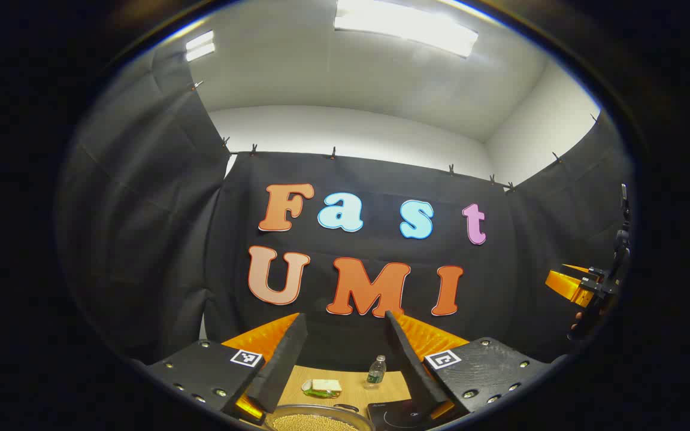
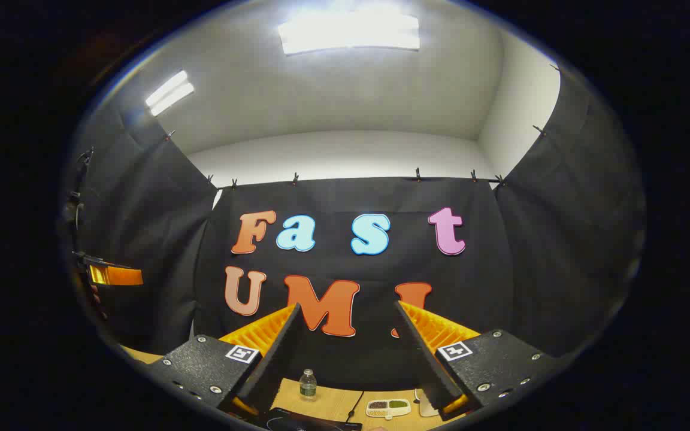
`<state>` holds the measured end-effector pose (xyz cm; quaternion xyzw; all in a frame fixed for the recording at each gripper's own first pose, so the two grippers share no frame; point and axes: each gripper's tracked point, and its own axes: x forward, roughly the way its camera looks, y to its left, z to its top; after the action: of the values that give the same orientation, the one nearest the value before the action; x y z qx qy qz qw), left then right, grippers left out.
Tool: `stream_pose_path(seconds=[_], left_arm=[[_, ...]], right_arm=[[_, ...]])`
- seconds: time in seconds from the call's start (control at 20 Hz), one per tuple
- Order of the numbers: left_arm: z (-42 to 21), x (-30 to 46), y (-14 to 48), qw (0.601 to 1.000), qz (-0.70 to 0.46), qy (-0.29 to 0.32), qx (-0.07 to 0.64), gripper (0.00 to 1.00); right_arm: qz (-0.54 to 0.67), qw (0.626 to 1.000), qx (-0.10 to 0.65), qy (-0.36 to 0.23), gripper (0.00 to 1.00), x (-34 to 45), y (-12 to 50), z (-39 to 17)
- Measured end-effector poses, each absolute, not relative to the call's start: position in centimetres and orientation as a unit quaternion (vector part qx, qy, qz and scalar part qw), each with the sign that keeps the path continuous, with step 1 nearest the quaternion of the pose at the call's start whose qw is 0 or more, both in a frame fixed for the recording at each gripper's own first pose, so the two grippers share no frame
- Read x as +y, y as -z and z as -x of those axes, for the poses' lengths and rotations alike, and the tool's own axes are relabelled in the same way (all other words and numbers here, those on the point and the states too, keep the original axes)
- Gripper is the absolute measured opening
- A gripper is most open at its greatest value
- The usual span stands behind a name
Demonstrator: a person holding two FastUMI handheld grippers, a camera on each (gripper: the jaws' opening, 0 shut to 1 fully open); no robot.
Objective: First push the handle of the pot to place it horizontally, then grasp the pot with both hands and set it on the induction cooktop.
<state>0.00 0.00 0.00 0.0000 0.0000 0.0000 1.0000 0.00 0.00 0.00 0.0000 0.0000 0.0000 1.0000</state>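
Note:
The pot (image 1: 320,420) peeks in at the bottom of the left gripper view, a metal rim around yellowish grains, with a dark handle part at its far right rim. To its right lies the black induction cooktop (image 1: 394,414), which the right gripper view also catches (image 2: 306,421). My left gripper (image 1: 345,316) is raised above the table, open, with nothing between its fingers. My right gripper (image 2: 347,306) is held high too, open and empty. Each gripper appears far off in the other's view, the right gripper (image 1: 568,282) and the left gripper (image 2: 114,275).
On the wooden table (image 1: 354,389) stand a small water bottle (image 1: 376,370) and a dish with food (image 1: 323,388). In the right gripper view there are the bottle (image 2: 308,384), a small compartment tray (image 2: 388,407) and a thin cable (image 2: 354,406). Black cloth walls close in the booth.

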Motion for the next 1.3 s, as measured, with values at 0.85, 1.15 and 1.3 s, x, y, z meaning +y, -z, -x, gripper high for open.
stream_pose_path(seconds=[0.85,1.15,1.3], left_arm=[[1.0,1.2,0.3,0.998,-0.054,-0.004,0.006,0.83],[0.5,2.1,3.1,0.998,-0.047,-0.003,0.039,0.83],[0.2,1.5,4.8,0.997,-0.037,0.015,0.063,0.79]], right_arm=[[-0.006,1.0,0.007,-0.009,0.93,1.5,1.9,-1.1],[-0.015,1.0,0.015,-0.018,0.93,1.9,3.7,-1.4],[-0.019,0.999,0.019,-0.021,0.93,1.9,4.7,-1.6]])
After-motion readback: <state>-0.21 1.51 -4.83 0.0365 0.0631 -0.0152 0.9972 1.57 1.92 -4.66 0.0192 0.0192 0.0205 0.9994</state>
